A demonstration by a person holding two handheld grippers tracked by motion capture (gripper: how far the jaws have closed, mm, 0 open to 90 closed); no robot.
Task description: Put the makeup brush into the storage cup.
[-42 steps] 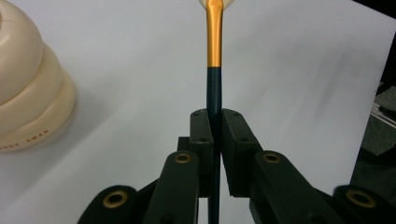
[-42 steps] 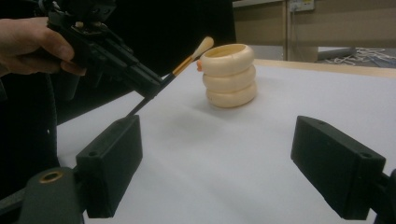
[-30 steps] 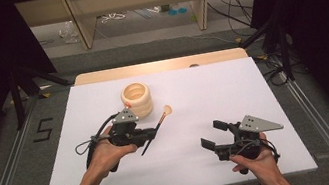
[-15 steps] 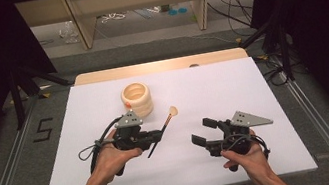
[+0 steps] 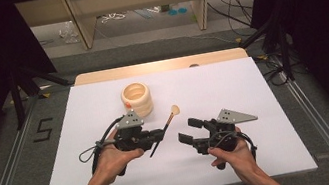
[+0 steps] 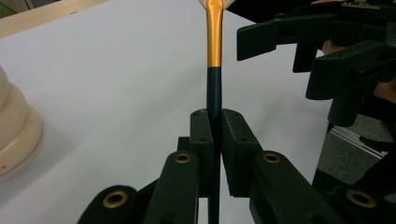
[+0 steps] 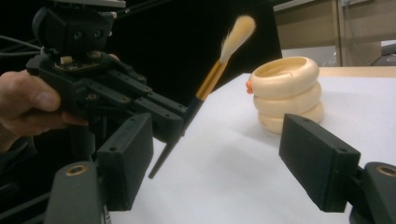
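A thin brush [image 5: 169,120] with a dark handle, gold ferrule [image 6: 214,42] and pale bristle tip [image 7: 238,30] is held tilted above the white table [image 5: 263,91]. My left gripper [image 5: 160,134] is shut on its handle [image 6: 214,93]. My right gripper [image 5: 186,130] stands open a short way to the right of the brush. Its jaws have just been closing a little, and nothing sits between the pads [image 7: 317,168]. A cream ringed cup [image 5: 136,98] stands upright behind the left gripper.
The white table top ends in a wooden strip [image 5: 158,66] at the back. Metal rails [image 5: 307,109] run along the floor on both sides. In the right gripper view the left gripper [image 7: 93,79] and the cup [image 7: 286,93] are close ahead.
My right gripper has moved left across the table toward the brush, with its jaws a little narrower. The left gripper and the brush have barely shifted.
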